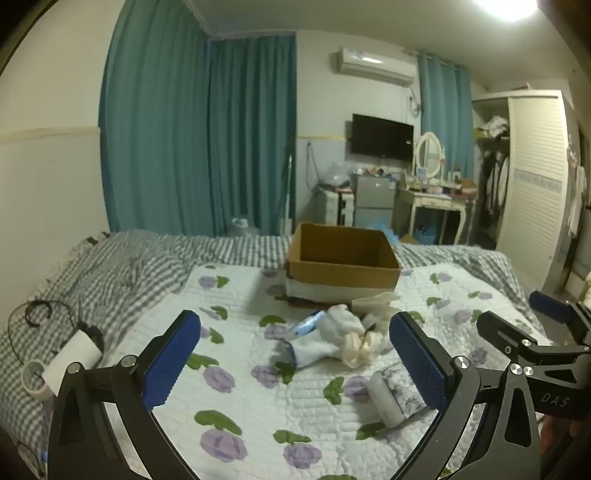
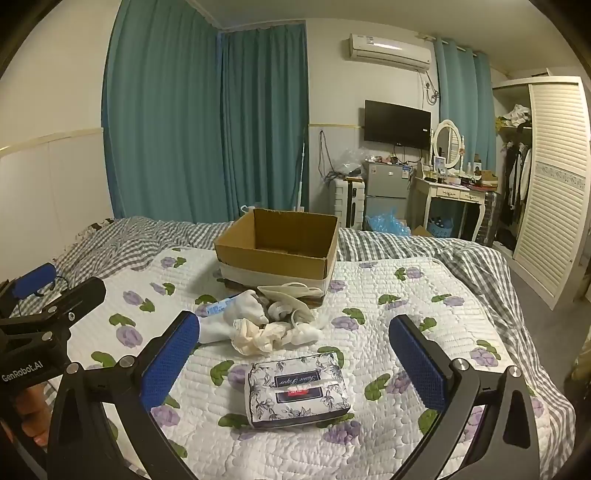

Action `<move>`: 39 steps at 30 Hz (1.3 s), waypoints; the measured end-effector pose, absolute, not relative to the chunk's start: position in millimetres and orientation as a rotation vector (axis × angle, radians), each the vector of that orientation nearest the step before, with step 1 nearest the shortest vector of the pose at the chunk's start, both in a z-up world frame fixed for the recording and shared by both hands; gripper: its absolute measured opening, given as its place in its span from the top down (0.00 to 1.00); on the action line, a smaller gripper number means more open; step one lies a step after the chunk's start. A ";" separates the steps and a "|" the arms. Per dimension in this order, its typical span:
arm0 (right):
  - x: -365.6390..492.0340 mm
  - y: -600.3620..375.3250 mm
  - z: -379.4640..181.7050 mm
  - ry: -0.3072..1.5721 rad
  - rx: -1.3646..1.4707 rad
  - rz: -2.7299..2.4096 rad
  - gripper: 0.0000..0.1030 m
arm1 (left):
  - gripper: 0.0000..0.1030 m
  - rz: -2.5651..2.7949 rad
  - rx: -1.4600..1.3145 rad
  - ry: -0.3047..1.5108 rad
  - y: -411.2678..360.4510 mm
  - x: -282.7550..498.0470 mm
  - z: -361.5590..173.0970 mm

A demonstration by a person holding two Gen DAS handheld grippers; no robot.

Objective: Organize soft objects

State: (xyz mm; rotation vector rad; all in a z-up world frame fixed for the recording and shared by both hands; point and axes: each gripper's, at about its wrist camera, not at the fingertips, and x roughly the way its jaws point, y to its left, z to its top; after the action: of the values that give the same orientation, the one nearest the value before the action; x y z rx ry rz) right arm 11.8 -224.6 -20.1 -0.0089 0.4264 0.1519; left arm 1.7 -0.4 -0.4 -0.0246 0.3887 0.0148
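Right wrist: crumpled socks (image 2: 255, 325) beside boxy, floral tissue pack (image 2: 297, 389).

The room is dimly and evenly lit, with a greenish cast. A ceiling light (image 1: 506, 7) blows out to white glare at the top of the left wrist view. The cardboard box (image 2: 277, 243) throws a soft shadow on the bed. Fisheye bending curves the walls, corners go black, and detail is soft and grainy.

On the quilt (image 2: 388, 295) lie one box (image 2: 275, 243), one tissue pack (image 2: 297, 391) and one heap of socks (image 2: 258, 321) — too tangled to count — while two grippers (image 1: 295, 354) (image 2: 293, 354) show.
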 end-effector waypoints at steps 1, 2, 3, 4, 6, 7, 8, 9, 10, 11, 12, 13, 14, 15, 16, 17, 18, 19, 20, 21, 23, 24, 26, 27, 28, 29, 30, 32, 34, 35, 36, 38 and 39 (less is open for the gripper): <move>11.8 -225.4 -21.2 0.427 -0.008 0.153 0.00 | 0.00 0.015 -0.025 0.388 -0.1 1.8 -0.4; 12.1 -225.8 -23.3 0.427 -0.007 0.154 0.00 | 0.00 0.014 -0.025 0.388 0.5 1.7 -0.1; 11.8 -226.2 -23.5 0.425 -0.008 0.153 0.00 | 0.00 0.015 -0.025 0.387 0.4 2.0 -0.1; 11.8 -225.8 -24.3 0.425 -0.009 0.151 0.00 | 0.00 0.016 -0.024 0.387 0.3 2.1 0.0; 12.1 -227.3 -24.4 0.424 -0.009 0.150 0.00 | 0.00 0.019 -0.024 0.390 0.4 2.5 1.7; 12.0 -228.4 -24.2 0.423 -0.008 0.149 0.00 | 0.00 0.018 -0.025 0.391 0.4 2.9 2.3; 12.1 -227.9 -23.5 0.425 -0.009 0.150 0.00 | 0.00 0.018 -0.027 0.392 1.4 3.7 3.0; 11.9 -227.5 -23.6 0.424 -0.011 0.151 0.00 | 0.00 0.018 -0.030 0.389 4.0 0.0 5.2; 11.8 -228.7 -24.6 0.425 -0.009 0.153 0.00 | 0.00 0.019 -0.030 0.391 4.1 0.2 5.0; 11.3 -226.5 -25.8 0.426 -0.012 0.154 0.00 | 0.00 0.020 -0.029 0.391 4.4 0.2 5.5; 11.5 -226.2 -26.1 0.428 -0.013 0.153 0.00 | 0.00 0.023 -0.028 0.391 4.5 0.0 5.7; 11.1 -226.7 -26.3 0.427 -0.012 0.153 0.00 | 0.00 0.026 -0.026 0.389 4.3 -0.7 5.1; 11.5 -226.3 -26.3 0.428 -0.012 0.152 0.00 | 0.00 0.027 -0.023 0.387 3.2 -2.2 4.7; 11.6 -226.1 -26.2 0.428 -0.013 0.152 0.00 | 0.00 0.027 -0.022 0.387 3.0 -2.3 3.3; 11.6 -226.2 -26.4 0.428 -0.013 0.153 0.00 | 0.00 0.028 -0.020 0.386 2.8 -2.9 3.6; 11.8 -226.2 -26.6 0.429 -0.013 0.153 0.00 | 0.00 0.027 -0.021 0.387 3.4 -2.5 3.7; 11.6 -226.1 -26.7 0.429 -0.014 0.152 0.00 | 0.00 0.027 -0.022 0.387 3.9 -2.5 3.8; 11.6 -226.0 -26.5 0.429 -0.014 0.153 0.00 | 0.00 0.028 -0.023 0.388 4.0 -2.2 3.9; 11.9 -226.0 -26.3 0.429 -0.014 0.153 0.00 | 0.00 0.028 -0.023 0.388 3.9 -2.4 3.8; 11.6 -226.5 -26.8 0.429 -0.014 0.153 0.00 | 0.00 0.029 -0.023 0.389 4.1 -3.0 3.8; 11.6 -226.7 -26.9 0.430 -0.013 0.154 0.00 | 0.00 0.030 -0.021 0.391 3.8 -2.4 2.3; 11.9 -225.9 -26.5 0.429 -0.013 0.153 0.00 | 0.00 0.030 -0.020 0.392 3.9 -2.5 1.6; 11.7 -226.3 -27.0 0.429 -0.012 0.153 0.00 | 0.00 0.031 -0.019 0.393 4.3 -2.5 1.1; 12.0 -225.5 -26.6 0.429 -0.014 0.152 0.00 | 0.00 0.032 -0.019 0.394 4.8 -2.8 0.9; 12.0 -225.6 -26.8 0.430 -0.014 0.152 0.00 | 0.00 0.031 -0.019 0.394 4.6 -2.2 0.8; 12.0 -225.5 -26.6 0.430 -0.014 0.152 0.00 | 0.00 0.032 -0.018 0.394 4.3 -2.2 0.8; 11.6 -225.9 -27.0 0.430 -0.015 0.152 0.00 | 0.00 0.032 -0.017 0.394 4.8 -2.6 0.5; 12.1 -225.5 -26.7 0.431 -0.015 0.153 0.00 | 0.00 0.032 -0.018 0.394 4.4 -2.2 0.8; 11.6 -226.2 -26.7 0.430 -0.014 0.151 0.00 | 0.00 0.032 -0.018 0.395 4.5 -2.1 0.8; 11.5 -226.2 -26.5 0.431 -0.014 0.152 0.00 | 0.00 0.032 -0.018 0.397 5.6 -1.1 -1.8; 11.2 -226.9 -27.0 0.431 -0.013 0.153 0.00 | 0.00 0.033 -0.018 0.398 6.1 -0.9 -2.4; 11.3 -226.6 -27.4 0.431 -0.015 0.151 0.00 | 0.00 0.033 -0.017 0.399 6.5 -0.6 -3.1; 11.3 -226.6 -27.4 0.431 -0.014 0.151 0.00 | 0.00 0.034 -0.016 0.399 7.5 -0.6 -3.8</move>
State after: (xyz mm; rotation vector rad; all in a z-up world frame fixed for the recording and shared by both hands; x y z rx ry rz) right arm 11.3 -226.6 -27.4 -0.0143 0.4313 0.1513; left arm -0.6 7.5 -3.8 -0.0162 0.3989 0.0345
